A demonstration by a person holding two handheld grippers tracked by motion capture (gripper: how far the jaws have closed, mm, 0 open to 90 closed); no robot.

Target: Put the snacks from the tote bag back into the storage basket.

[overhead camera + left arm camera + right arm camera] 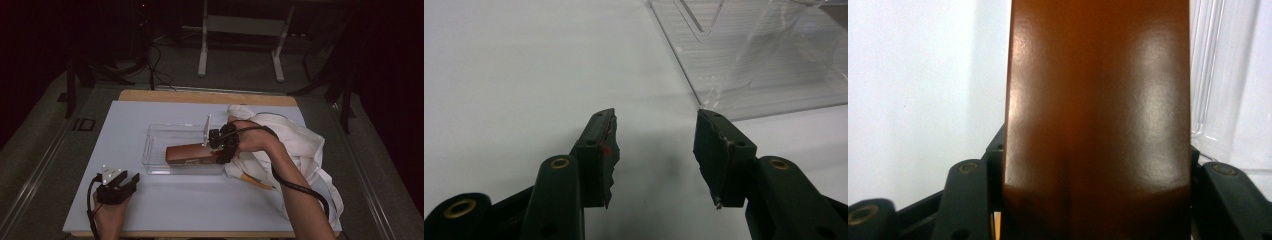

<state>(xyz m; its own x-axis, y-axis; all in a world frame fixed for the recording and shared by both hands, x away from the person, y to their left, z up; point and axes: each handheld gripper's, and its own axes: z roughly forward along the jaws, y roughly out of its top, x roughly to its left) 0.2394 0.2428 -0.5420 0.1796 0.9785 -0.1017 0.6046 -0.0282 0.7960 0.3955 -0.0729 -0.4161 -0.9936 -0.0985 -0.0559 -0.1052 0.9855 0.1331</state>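
A long brown glossy case lies lengthwise in a clear plastic tray at the middle of the table. My right gripper comes in from the right and is shut on the case's right end. In the right gripper view the case spans the gap between the jaws, with the tray wall beside it. My left gripper rests near the table's front left, open with nothing between its fingers. Its jaws point at the tray's near corner, a short way off.
A crumpled white cloth lies to the right of the tray, under the right forearm. An orange pencil-like stick pokes out from under it. A white mat covers the wooden table. A metal stand is on the floor behind.
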